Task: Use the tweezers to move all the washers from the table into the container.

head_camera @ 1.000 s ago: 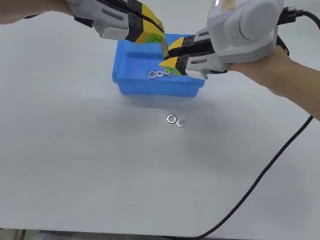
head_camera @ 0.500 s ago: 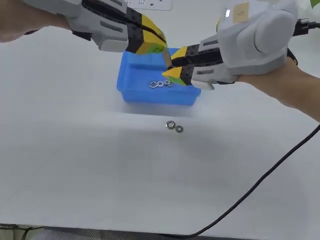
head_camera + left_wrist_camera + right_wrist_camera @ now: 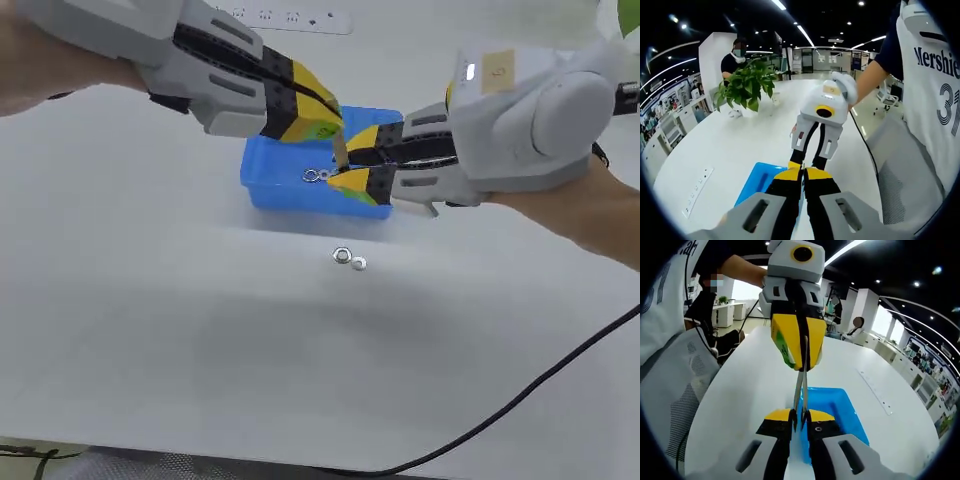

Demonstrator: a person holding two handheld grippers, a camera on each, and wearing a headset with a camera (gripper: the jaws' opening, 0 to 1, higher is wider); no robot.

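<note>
We held both grippers over the container (image 3: 300, 196): the left gripper (image 3: 325, 120) pinched the upper end of the tweezers (image 3: 340, 152), and the right gripper (image 3: 353, 161) was pressed together on their legs above the container's near wall. A few washers (image 3: 313, 176) lay inside the container, and two loose washers (image 3: 343, 257) lay side by side on the table (image 3: 150, 320) just in front of that wall. We judged that the tweezers, shared between two grips, could twist or slip, and that a thin washer could skid away if nipped off-centre.
</note>
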